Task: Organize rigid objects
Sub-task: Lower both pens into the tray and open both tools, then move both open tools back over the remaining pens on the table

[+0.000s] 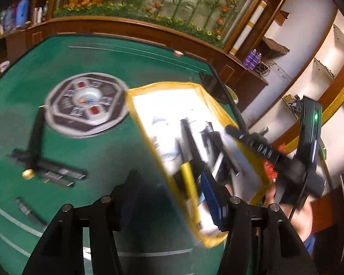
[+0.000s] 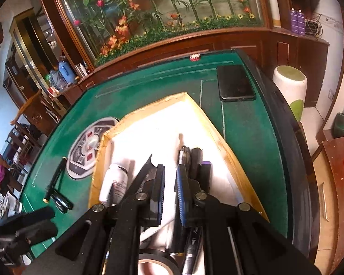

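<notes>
A shallow box with yellow-taped rim point(image 2: 220, 133) lies on the green table and holds a white bottle point(image 2: 114, 183), several pens and markers point(image 2: 195, 160) and a tape roll point(image 2: 158, 263). My right gripper point(image 2: 170, 190) hangs over the box, its blue pads a narrow gap apart with nothing between them. In the left wrist view the box point(image 1: 144, 123) is blurred; my left gripper point(image 1: 169, 204) is open and empty at its near left side. The right gripper point(image 1: 252, 142) shows there over the box's right edge. Loose pens point(image 1: 57, 174) lie left on the table, also in the right wrist view point(image 2: 55, 181).
A round grey centre panel point(image 1: 87, 105) sits mid-table. A black phone point(image 2: 236, 83) lies at the table's far right corner. A small red-and-white item point(image 2: 195, 57) rests on the far edge. A wooden cabinet with plants stands behind; a white stool point(image 2: 290, 84) stands right.
</notes>
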